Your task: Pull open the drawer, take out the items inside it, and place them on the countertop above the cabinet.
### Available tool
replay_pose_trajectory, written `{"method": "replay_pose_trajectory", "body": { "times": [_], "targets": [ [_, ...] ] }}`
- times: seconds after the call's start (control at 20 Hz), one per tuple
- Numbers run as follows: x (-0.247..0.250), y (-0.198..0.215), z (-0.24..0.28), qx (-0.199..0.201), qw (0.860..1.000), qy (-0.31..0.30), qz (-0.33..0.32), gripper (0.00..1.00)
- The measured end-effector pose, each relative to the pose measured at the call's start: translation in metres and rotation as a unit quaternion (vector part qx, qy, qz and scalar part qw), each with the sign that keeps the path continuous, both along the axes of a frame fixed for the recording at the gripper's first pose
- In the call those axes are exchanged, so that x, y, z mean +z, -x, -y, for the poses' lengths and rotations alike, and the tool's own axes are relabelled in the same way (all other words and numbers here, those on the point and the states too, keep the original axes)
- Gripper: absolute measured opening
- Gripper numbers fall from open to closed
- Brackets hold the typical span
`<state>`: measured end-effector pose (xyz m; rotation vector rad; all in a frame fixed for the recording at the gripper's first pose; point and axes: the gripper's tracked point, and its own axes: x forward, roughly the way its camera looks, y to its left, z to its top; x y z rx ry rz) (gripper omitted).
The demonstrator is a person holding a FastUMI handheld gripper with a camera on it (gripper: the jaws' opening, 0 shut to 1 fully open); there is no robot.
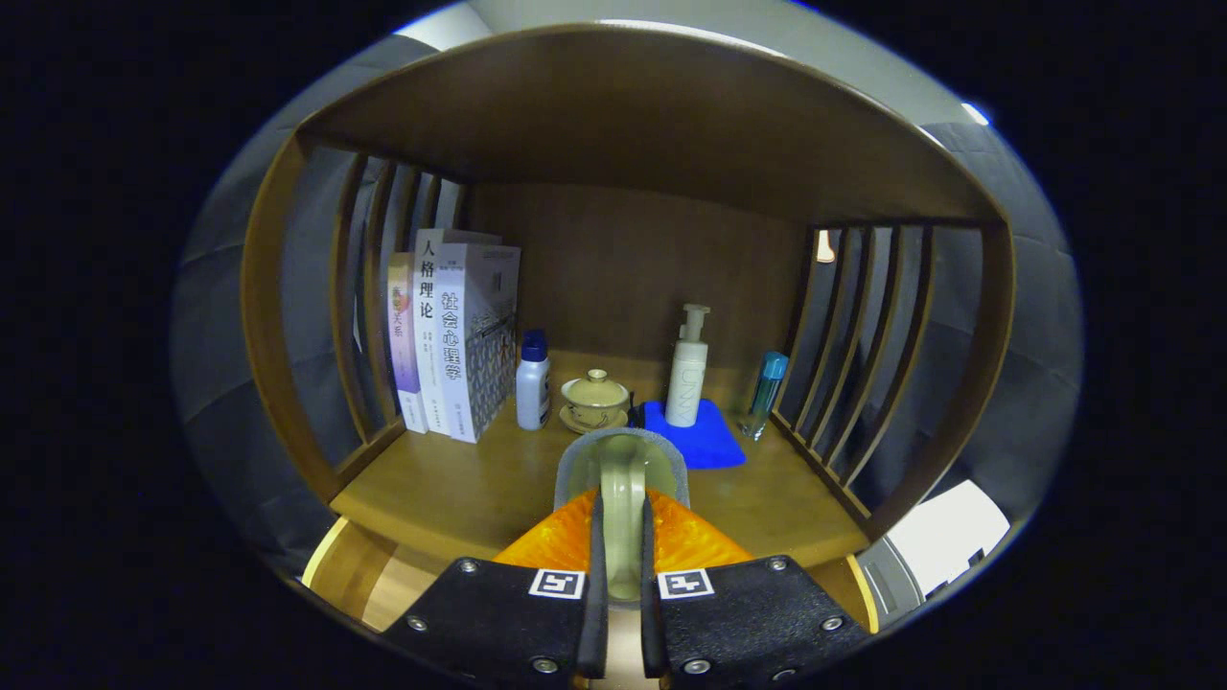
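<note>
**Mug in my claw, countertop just ahead**

I've got a mug [621, 479] pinched in my gripper [620, 537]: both fingers are closed on its handle, which runs straight down the gap between them, and the round body sits just past the fingertips. So one item, I judge, is out of the drawer and on its way. It hangs over the near part of the countertop [460, 489], and I can't tell whether its base is touching the wood or just above it. Not released yet, either way.

What's left? Set this one down and let go, then check the drawer for anything more. The drawer itself I can't make out from here; there's pale wood below and to either side of my fingers, but whether that's the drawer I cannot say.

The mug: a dull greenish-beige, glazed-looking, with a grey rim or wall curving around the top and a thick looped handle. Looks rigid and smooth, so I'd guess it could slip if I ease off too early.

Beyond it the shelf is busy. A lidded tea bowl [595, 398] on a saucer sits straight ahead, a blue cloth [714, 443] with a white pump bottle [688, 369] on it just to its right, a small blue-capped bottle [533, 381] to its left, books [451, 335] further left, and a slim teal bottle [765, 393] far right. The free wood is nearest me.
</note>
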<state>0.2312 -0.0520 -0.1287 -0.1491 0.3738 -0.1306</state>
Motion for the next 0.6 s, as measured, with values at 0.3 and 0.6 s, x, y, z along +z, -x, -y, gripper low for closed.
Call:
{"method": "replay_pose_trajectory", "body": {
  "times": [0.3,0.6],
  "targets": [
    [-0.024,-0.033,0.007,0.0,1.0,-0.022,-0.021,0.14],
    [-0.046,-0.055,0.011,0.007,0.999,-0.027,-0.036,0.14]
  ]
}}
